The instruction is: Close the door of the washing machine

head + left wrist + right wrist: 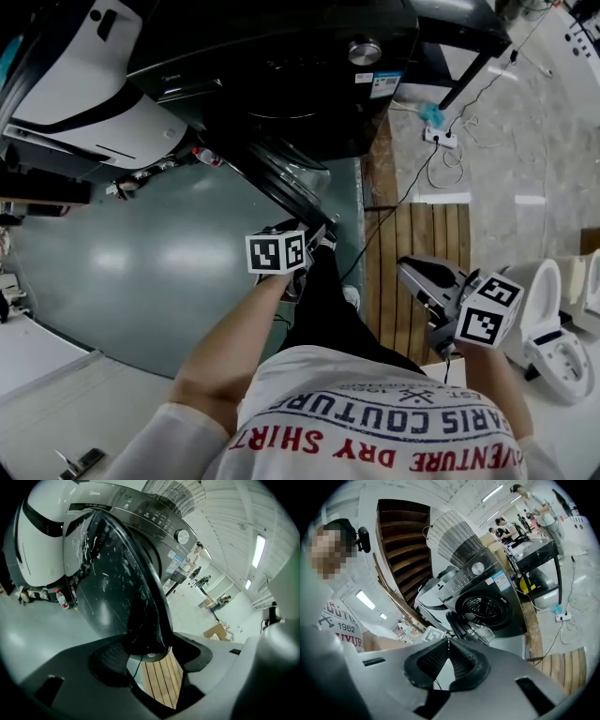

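Note:
The black front-loading washing machine (281, 75) stands at the top of the head view, and its round glass door (281, 183) swings out toward me. My left gripper (314, 236) is at the door's outer edge. In the left gripper view the door (112, 583) fills the middle, and its dark rim lies between the jaws of the left gripper (152, 641), which stand wide apart and do not press on it. My right gripper (405, 269) hangs off to the right over the wooden slats, away from the door. Its fingertips (448, 641) meet with nothing between them. The right gripper view shows the machine (487, 597) and its open door (466, 626) ahead.
A white appliance (84, 84) stands left of the machine, with small bottles (211, 157) at its foot. A wooden slat platform (417, 234) runs along the right, with a power strip and cables (441, 136) beyond. White fixtures (553, 319) sit at the far right. People stand in the far background.

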The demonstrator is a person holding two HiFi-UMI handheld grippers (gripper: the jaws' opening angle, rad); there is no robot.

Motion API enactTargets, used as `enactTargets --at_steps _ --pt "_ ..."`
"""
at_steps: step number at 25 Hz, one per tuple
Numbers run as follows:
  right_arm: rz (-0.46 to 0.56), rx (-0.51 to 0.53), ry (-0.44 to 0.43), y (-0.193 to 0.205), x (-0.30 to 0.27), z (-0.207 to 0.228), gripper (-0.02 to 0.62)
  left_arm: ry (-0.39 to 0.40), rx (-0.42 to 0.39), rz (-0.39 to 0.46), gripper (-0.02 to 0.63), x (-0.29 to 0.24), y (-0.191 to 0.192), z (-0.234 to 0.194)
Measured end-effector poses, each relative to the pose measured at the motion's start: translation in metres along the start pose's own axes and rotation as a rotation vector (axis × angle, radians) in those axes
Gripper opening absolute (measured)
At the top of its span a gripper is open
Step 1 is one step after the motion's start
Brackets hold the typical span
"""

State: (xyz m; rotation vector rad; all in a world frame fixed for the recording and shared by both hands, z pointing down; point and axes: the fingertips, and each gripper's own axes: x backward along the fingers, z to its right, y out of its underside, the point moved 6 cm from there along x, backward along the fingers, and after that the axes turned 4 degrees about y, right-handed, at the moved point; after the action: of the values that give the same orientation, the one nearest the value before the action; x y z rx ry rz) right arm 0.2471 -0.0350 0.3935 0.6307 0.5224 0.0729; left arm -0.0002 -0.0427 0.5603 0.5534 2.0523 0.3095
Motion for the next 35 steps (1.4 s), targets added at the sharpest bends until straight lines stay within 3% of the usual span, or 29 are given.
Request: enactTargets --at_steps 13,16,18,21,31,35 --pt "0.059 -0.056 0.057 -0.026 -0.014 0.017 0.025 0.139 -0.006 -0.072 0.307 -0.038 -0.037 0.015" --pt "0.063 -0.072 0.063 -0.028 -0.021 0.021 0.025 0.180 -0.060 -0.092 0.288 -0.050 -0.041 0.017" --pt "0.067 -0.085 0.068 -0.029 -0.026 0.025 0.025 0.159 -0.118 -0.114 0.268 -0.048 -0.051 0.020" --pt "0.067 -0.109 0.074 -0.028 -0.033 0.032 0.025 0.126 -0.206 -0.127 0.145 -0.051 -0.063 0.020" --pt "0.070 -0.155 0.083 -0.031 -0.054 0.049 0.025 0.089 -0.406 -0.044 0.037 -0.055 -0.087 0.020" --pt "0.068 -0.152 0.091 -0.032 -0.057 0.052 0.025 0.076 -0.424 -0.023 0.027 -0.058 -0.093 0.021"
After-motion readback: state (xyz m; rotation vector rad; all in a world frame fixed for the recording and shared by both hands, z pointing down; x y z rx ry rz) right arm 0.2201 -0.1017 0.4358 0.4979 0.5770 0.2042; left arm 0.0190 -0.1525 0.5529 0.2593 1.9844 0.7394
